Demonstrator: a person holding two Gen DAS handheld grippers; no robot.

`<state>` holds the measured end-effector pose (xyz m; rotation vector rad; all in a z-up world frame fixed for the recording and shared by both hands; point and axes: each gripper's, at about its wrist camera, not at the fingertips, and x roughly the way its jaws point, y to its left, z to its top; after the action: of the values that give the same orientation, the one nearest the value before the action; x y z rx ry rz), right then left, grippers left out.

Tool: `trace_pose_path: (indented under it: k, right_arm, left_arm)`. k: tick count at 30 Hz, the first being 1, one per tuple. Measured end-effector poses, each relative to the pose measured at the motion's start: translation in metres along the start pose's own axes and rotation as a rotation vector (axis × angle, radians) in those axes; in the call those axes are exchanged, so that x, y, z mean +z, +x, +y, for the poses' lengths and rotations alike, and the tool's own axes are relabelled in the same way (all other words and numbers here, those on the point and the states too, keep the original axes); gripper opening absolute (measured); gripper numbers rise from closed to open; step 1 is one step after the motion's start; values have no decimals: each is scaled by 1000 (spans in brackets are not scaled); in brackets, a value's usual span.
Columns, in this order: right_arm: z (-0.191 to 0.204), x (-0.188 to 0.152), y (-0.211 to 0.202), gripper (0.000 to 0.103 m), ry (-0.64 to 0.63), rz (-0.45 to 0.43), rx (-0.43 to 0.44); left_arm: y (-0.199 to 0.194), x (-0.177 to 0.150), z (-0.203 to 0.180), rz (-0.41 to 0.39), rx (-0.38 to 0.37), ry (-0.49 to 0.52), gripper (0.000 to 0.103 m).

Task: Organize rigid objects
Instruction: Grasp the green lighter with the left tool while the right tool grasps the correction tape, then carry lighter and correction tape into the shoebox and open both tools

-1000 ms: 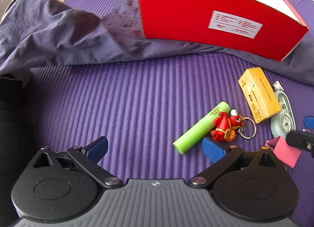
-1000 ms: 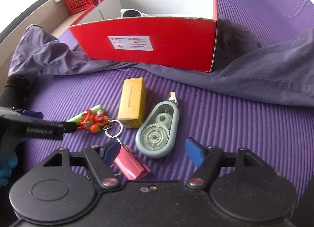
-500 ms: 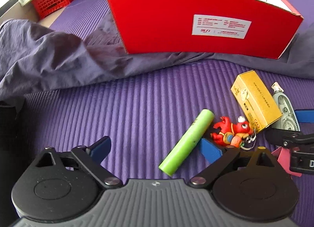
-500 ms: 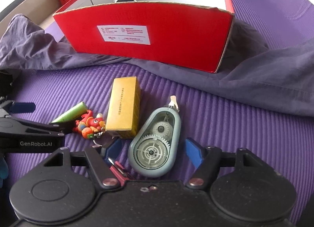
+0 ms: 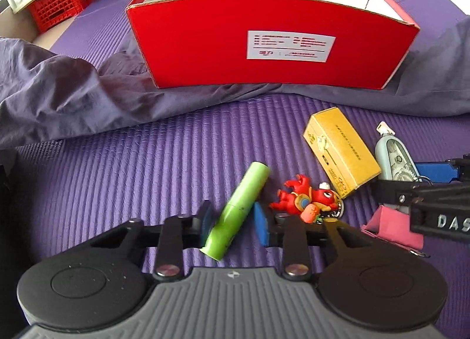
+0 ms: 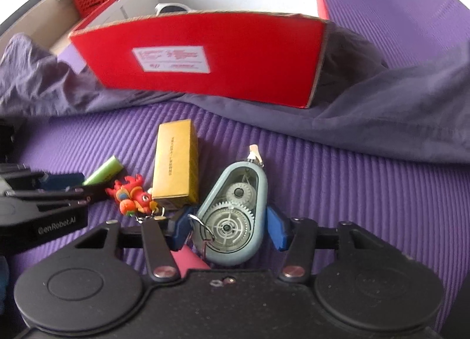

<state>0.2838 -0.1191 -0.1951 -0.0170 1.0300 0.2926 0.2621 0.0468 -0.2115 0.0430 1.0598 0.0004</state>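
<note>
The left gripper (image 5: pixel 232 218) has just been closing and its blue pads are now pinched on the green tube (image 5: pixel 239 210), which sits tilted between them, lower end toward the camera. The right gripper (image 6: pixel 227 229) has been closing too, and the pale blue correction tape dispenser (image 6: pixel 235 215) is between its pads, which look right up against its sides, though a firm squeeze can't be confirmed from here. Everything's on a ribbed purple mat (image 5: pixel 132 168), with a rumpled grey-purple cloth (image 5: pixel 58 95) bunched along the back. On that cloth sits the open red cardboard box (image 5: pixel 205 45), white inside, with a white label (image 5: pixel 290 45) on the front whose print is too small to read. The side of the left gripper reads "GenRobot.AI" in the right wrist view, and "DAS" shows on the right gripper in the other one. Packed close around the claws: a red toy keychain (image 5: pixel 305 198) just right of the tube, a yellow carton (image 5: pixel 340 151) with tiny unreadable print beside the dispenser, and a pink binder clip (image 5: pixel 390 224) under the right gripper. Far back left there's a red crate (image 5: pixel 58 4) beside the mat.
</note>
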Motion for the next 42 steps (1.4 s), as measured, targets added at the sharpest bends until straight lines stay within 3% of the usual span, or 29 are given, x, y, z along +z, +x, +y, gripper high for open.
trace_pose_path:
  k: [3,15,25,33,42]
  right_arm:
    - [-6,-2,-8,52,35,-15,14]
    - [-19,-4,-54,52,110,-120,62]
    - [-8,2,-99,52,75,-186,93]
    - [6,22,-135,52,-9,-256,87]
    - [10,62,-150,52,-70,-330,56]
  left_arm:
    - [-3,-1,-1,9,-7,-7,18]
    - [-31,-8,9,-12,-46,-85,17]
    - [-78,1,16,-62,-83,-119,17]
    - [-120,26,21,-130,-101,-139,17]
    - [-139,79,22,-186,-71,-117,17]
